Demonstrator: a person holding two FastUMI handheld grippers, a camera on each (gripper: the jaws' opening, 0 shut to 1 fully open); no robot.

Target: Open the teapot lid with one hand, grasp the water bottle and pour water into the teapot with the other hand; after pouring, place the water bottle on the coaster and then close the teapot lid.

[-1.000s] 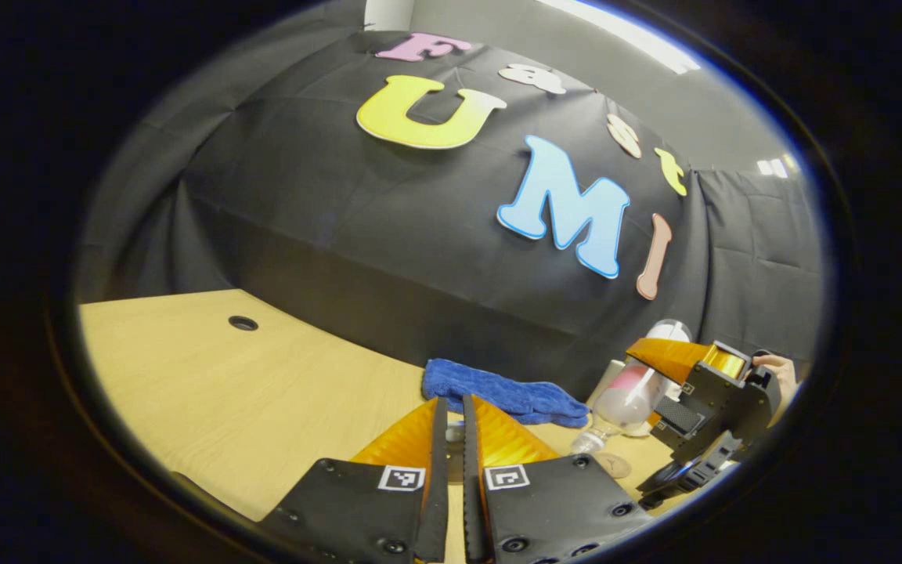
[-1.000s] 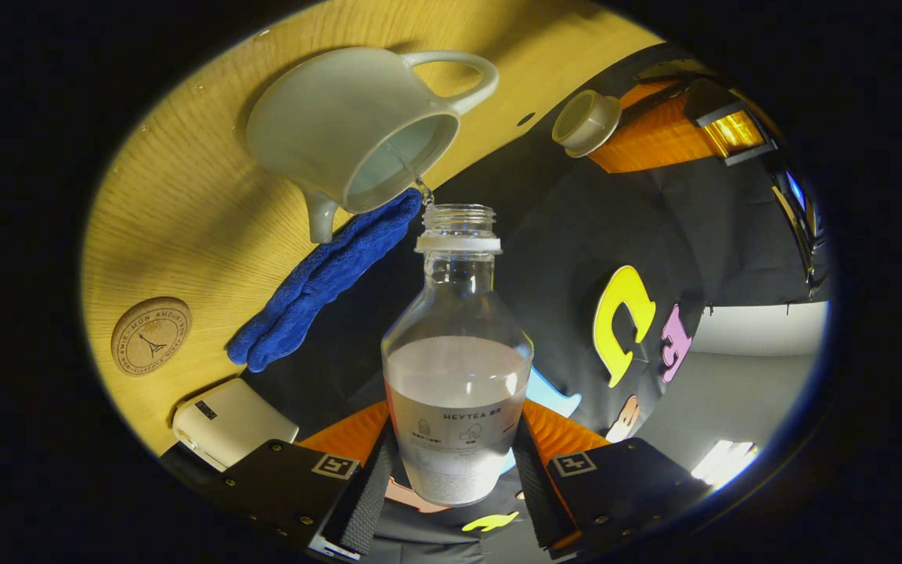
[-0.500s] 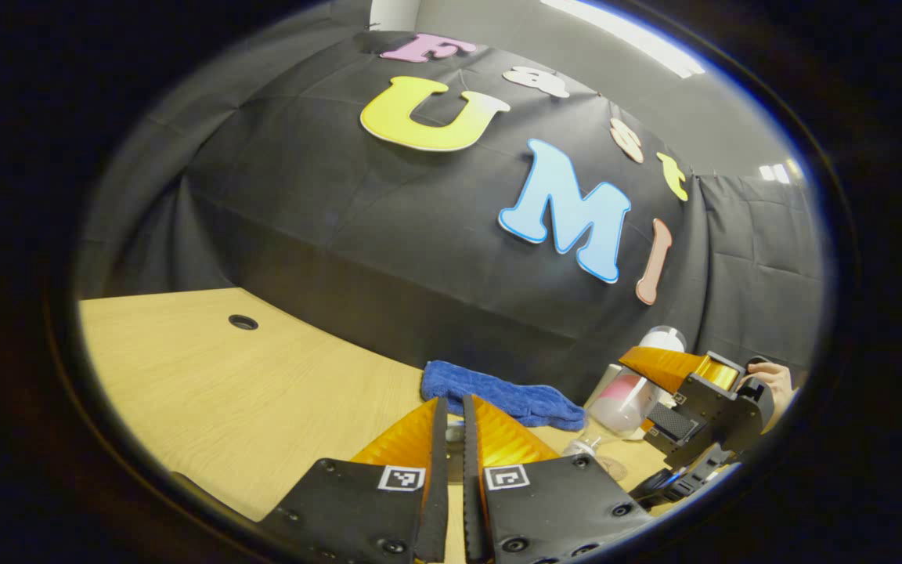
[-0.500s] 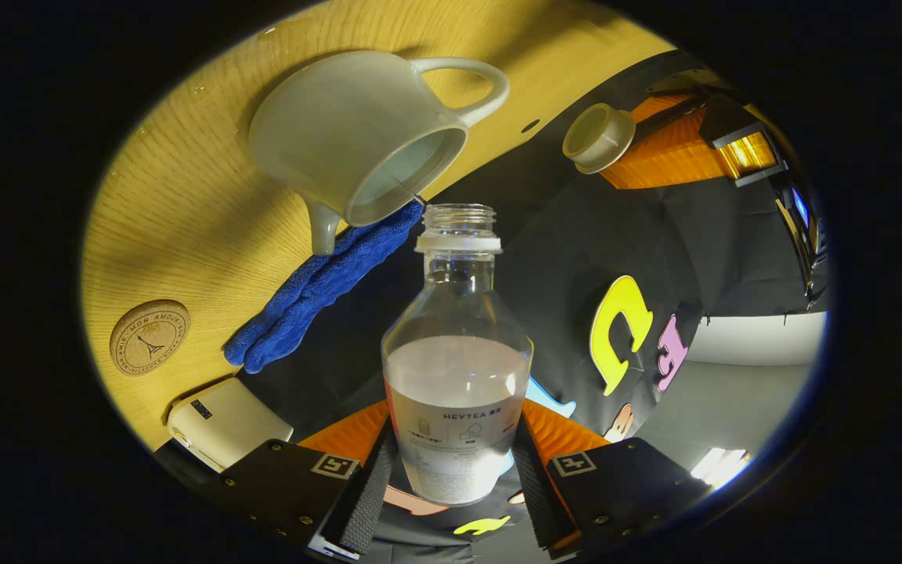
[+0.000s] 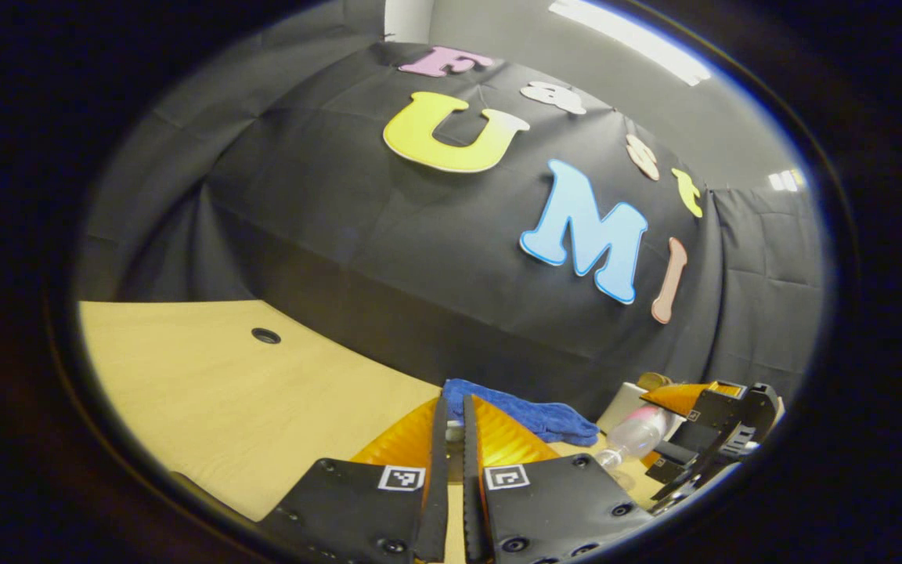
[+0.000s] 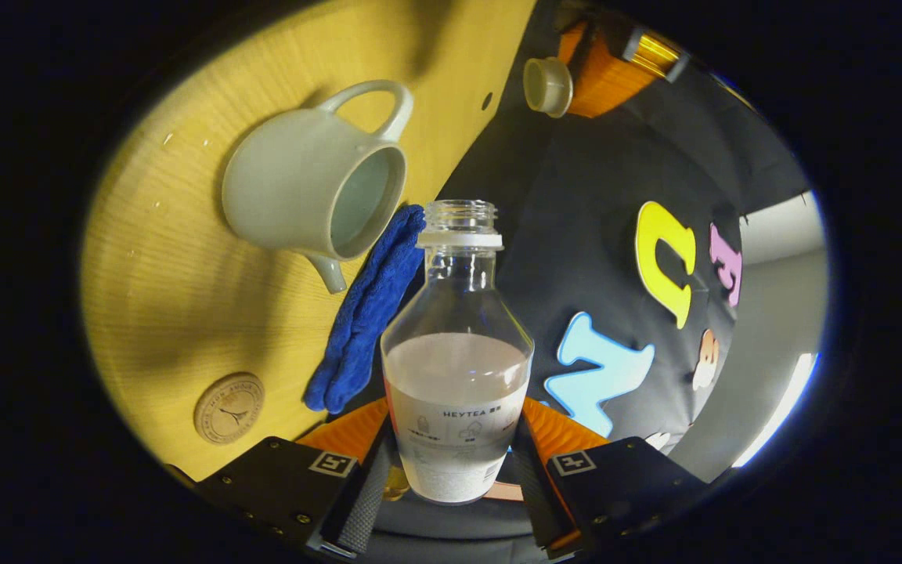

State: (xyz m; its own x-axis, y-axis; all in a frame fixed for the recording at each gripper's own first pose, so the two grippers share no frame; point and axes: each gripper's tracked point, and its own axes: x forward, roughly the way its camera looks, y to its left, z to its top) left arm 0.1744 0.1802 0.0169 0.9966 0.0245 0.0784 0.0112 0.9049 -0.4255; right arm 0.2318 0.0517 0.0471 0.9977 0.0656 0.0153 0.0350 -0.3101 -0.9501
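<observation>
My right gripper point(image 6: 451, 478) is clamped on the water bottle point(image 6: 456, 376), both fingers pressing its lower body. The bottle's long axis runs straight ahead along the fingers, its uncapped mouth pointing away from the camera; in the left gripper view the bottle point(image 5: 635, 433) is tipped with its neck slanting down toward the table point(image 5: 208, 392). The teapot point(image 6: 310, 192) sits open on the wood, its spout aimed at the blue cloth point(image 6: 369, 309), its handle on the opposite side. My left gripper point(image 5: 451, 439) pinches the teapot lid point(image 6: 546, 84) aloft, fingers nearly together. The coaster point(image 6: 229, 408) lies near the cloth's end.
</observation>
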